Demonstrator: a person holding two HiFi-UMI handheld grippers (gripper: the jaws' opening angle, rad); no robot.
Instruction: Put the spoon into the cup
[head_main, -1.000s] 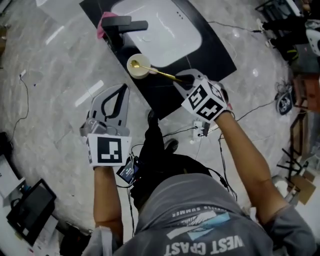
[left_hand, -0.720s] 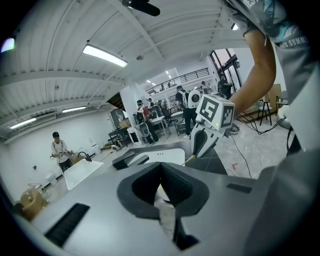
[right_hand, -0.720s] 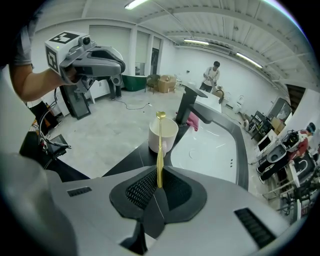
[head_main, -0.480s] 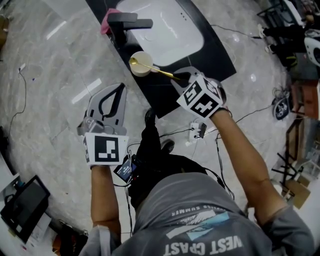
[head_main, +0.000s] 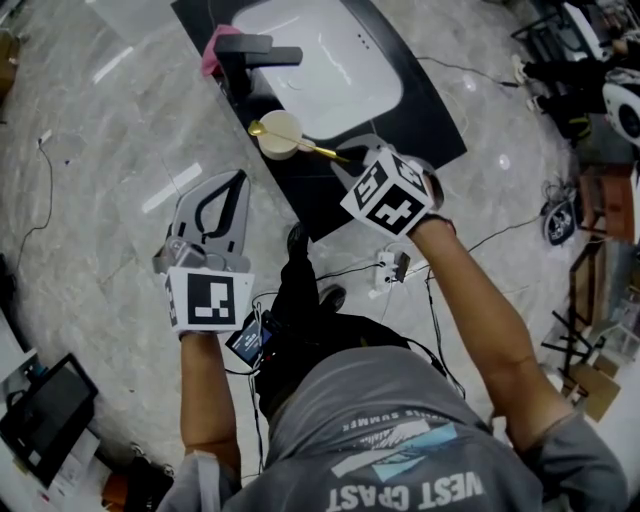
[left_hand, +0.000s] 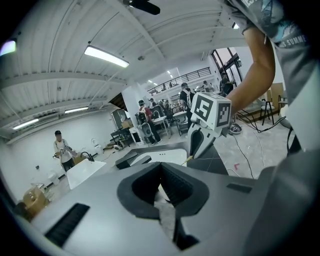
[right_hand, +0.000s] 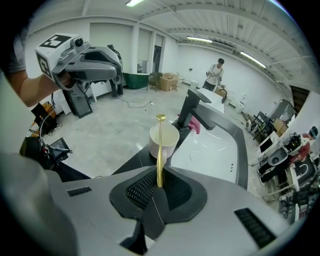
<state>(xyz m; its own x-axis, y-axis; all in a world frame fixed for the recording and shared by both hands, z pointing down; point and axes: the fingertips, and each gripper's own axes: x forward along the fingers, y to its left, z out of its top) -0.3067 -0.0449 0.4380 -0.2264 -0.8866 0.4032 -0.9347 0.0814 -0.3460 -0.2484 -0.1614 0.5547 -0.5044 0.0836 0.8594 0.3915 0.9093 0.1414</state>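
A cream cup (head_main: 279, 134) stands on the black counter (head_main: 425, 112) in front of the sink. My right gripper (head_main: 350, 160) is shut on the handle of a gold spoon (head_main: 310, 148). The spoon lies nearly level across the cup's mouth, its bowl past the far rim. In the right gripper view the spoon (right_hand: 159, 150) runs straight out from the right gripper (right_hand: 159, 184) over the cup (right_hand: 164, 141). My left gripper (head_main: 237, 180) is shut on nothing and hangs over the floor, left of the counter. In its own view the left gripper (left_hand: 160, 171) faces the right gripper (left_hand: 198, 143).
A white sink basin (head_main: 320, 55) is set in the counter, with a black faucet (head_main: 255, 50) and a pink cloth (head_main: 211, 52) behind the cup. Marble floor (head_main: 90, 200) surrounds the counter. A power strip (head_main: 392, 268) and cables lie by the person's feet; a laptop (head_main: 45, 412) lies at the lower left.
My right gripper has pushed the spoon leftward, so its bowl has passed from over the cup's mouth to beyond the far rim. The left gripper has stayed in place.
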